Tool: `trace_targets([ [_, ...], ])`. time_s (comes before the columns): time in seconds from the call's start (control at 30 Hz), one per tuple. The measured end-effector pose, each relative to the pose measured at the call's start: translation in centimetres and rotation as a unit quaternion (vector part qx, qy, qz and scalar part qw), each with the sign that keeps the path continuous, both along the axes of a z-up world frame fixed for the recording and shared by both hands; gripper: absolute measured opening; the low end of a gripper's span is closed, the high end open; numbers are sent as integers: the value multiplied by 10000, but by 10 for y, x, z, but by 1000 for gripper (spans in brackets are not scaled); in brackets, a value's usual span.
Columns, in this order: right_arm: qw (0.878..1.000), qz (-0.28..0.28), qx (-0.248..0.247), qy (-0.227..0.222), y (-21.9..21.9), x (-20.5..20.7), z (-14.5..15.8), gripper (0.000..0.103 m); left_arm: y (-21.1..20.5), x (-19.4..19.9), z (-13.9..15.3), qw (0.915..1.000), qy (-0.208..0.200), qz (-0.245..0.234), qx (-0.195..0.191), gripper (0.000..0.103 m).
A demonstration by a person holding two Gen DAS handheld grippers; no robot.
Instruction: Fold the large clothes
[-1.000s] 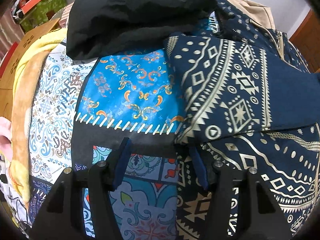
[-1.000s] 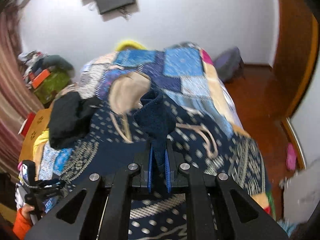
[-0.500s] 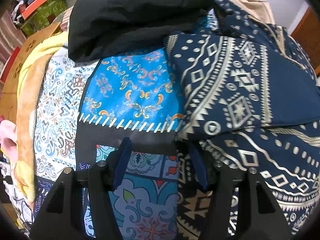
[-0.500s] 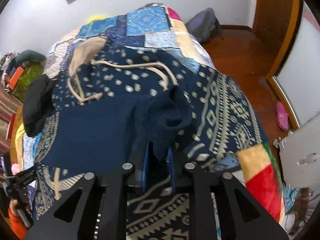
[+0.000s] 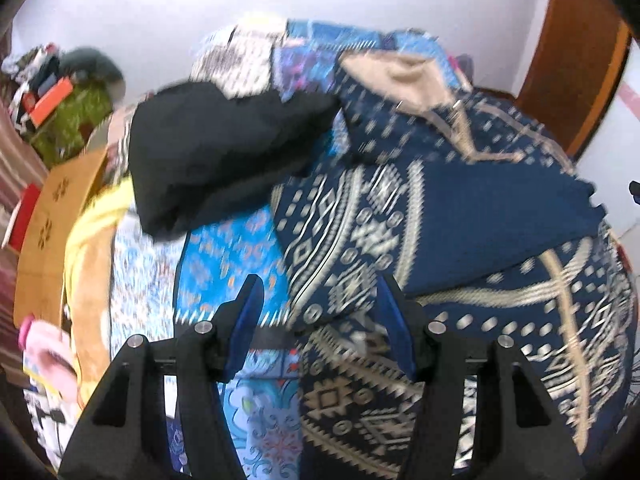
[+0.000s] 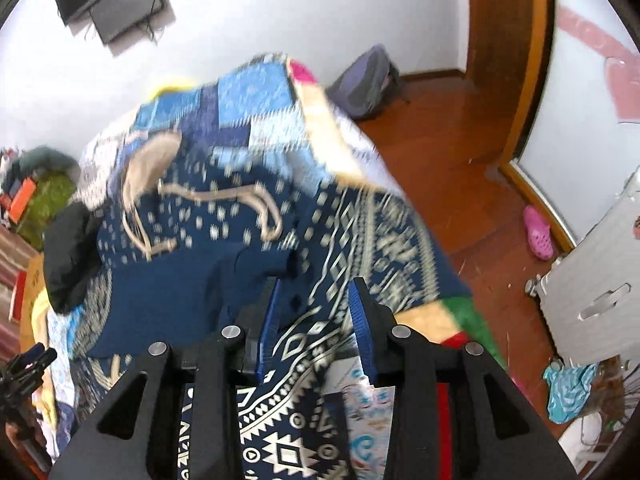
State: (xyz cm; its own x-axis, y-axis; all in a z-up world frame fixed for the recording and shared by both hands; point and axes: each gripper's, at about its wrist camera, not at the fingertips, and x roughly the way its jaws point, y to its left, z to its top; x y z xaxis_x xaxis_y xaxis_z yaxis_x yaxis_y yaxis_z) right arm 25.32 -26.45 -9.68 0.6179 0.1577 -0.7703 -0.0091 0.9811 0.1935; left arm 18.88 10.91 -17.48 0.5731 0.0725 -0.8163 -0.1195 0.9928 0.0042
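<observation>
Grippers, left [image 5: 318, 300] and right [image 6: 316, 312], spread wide, empty, above navy hoodie [image 6: 224, 216].

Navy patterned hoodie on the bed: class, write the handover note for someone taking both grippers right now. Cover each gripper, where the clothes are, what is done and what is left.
Left gripper: open, empty, over the hoodie's near left edge.
Right gripper: open, empty, above the hoodie.
Navy patterned hoodie: spread on the patchwork quilt, hood and beige drawstrings at the far end. One sleeve is folded across the body.
Black garment: bunched up beside the hoodie on its left, untouched.
Left to do: probably fold the rest of the hoodie, then the black garment.
</observation>
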Motion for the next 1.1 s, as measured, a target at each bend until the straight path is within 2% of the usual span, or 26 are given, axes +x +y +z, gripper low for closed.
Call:
trace_targets([
  [0.03,9999,-85,50,-105,-7,-2,7,42,-1,2,5,10000,-86,-46,9,58],
  [0.1,9991,-249,119,-309,-16,-5,17,57,-10,6,17,9996,-259,-122,13,58],
  [0.17,9976,-429,130,-526,-30,-10,25,59,-16,13,27,9990,-409,-195,-27,58],
  [0.3,9959,-724,156,-510,-51,-9,23,61,-27,27,39,9975,-613,-269,-241,61],
  [0.5,9905,-1001,931,154,-87,6,-23,61,-45,47,41,9966,-616,-363,-420,61],
  [0.63,9752,-1208,1663,827,-104,19,-72,61,-57,52,33,9968,-511,-466,-405,61],
  [0.83,9515,-1384,2357,1411,-118,33,-120,61,-62,57,19,9977,-328,-500,-326,61],
  [1.03,9399,-1526,2601,1599,-127,55,-142,60,-54,63,6,9983,-165,-330,-457,61],
  [1.1,9396,-1594,2528,1667,-128,65,-148,53,-52,64,2,9983,-116,-284,-490,61],
])
